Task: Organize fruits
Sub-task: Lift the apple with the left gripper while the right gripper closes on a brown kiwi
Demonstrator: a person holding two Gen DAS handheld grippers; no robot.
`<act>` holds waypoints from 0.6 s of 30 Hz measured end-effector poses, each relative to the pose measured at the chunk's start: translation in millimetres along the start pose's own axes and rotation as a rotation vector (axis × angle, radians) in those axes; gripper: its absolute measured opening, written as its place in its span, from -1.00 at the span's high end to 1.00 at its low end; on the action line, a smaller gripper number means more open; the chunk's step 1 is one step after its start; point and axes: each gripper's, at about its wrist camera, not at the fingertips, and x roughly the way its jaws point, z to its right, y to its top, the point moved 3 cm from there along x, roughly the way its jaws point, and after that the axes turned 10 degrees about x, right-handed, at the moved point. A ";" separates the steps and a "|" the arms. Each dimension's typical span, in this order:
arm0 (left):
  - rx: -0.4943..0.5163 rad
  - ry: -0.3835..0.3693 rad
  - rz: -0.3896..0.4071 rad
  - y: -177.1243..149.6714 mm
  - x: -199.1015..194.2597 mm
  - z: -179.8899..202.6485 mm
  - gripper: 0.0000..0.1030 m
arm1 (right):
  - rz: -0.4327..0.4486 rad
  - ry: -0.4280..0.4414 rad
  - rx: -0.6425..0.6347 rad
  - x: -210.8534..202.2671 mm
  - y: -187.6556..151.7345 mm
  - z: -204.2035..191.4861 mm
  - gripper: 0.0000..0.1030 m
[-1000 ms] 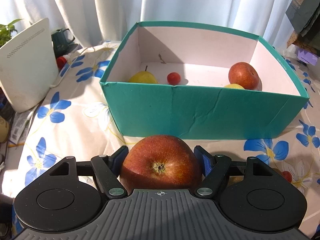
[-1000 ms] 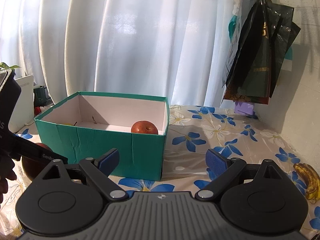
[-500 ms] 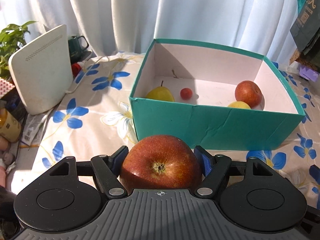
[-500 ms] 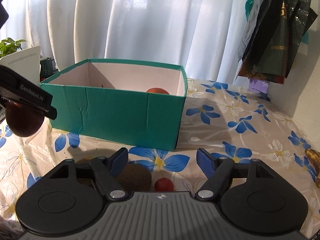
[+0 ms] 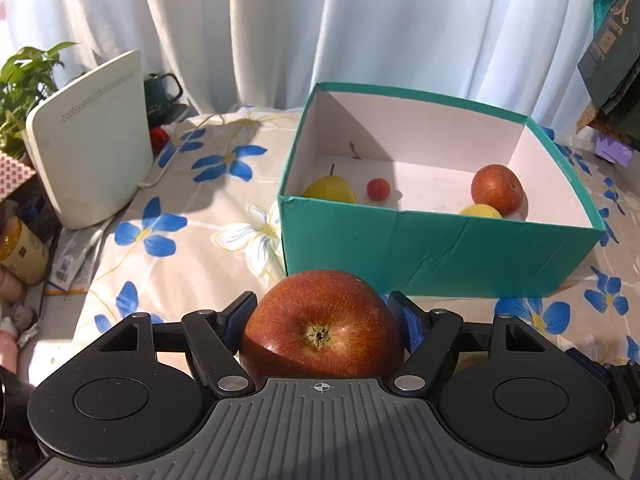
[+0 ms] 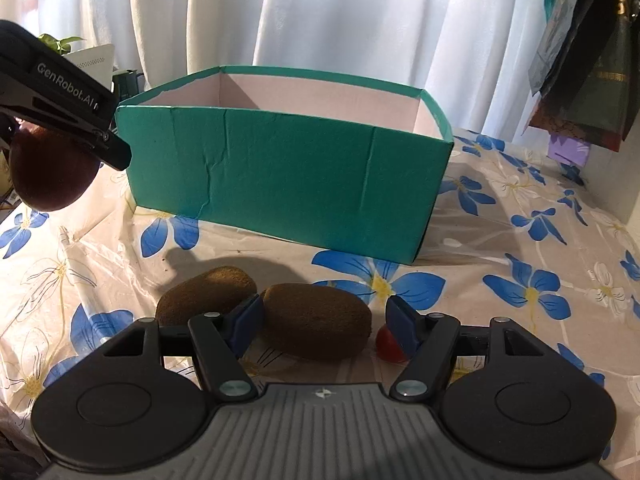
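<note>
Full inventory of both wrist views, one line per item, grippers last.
box: 1, teal outside, white inside, on the floral cloth
apple in box: 1, red, right side of box
pear: 1, yellow, left side of box
small round fruit: 1, red, in box beside the pear
yellow fruit: 1, partly hidden behind the box's near wall
kiwis: 2, brown, on cloth before the box
small fruit on cloth: 1, red, by the right kiwi
white device: 1, left of box
mug: 1, dark green, behind the device
plant: 1, green, far left
left gripper: shut on held apple, red
right gripper: jaws closing around the right kiwi
</note>
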 end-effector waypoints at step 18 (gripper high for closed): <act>0.009 -0.005 0.002 5.9 0.5 3.2 -0.49 | -0.052 -0.007 0.004 22.3 -5.8 -2.6 -0.27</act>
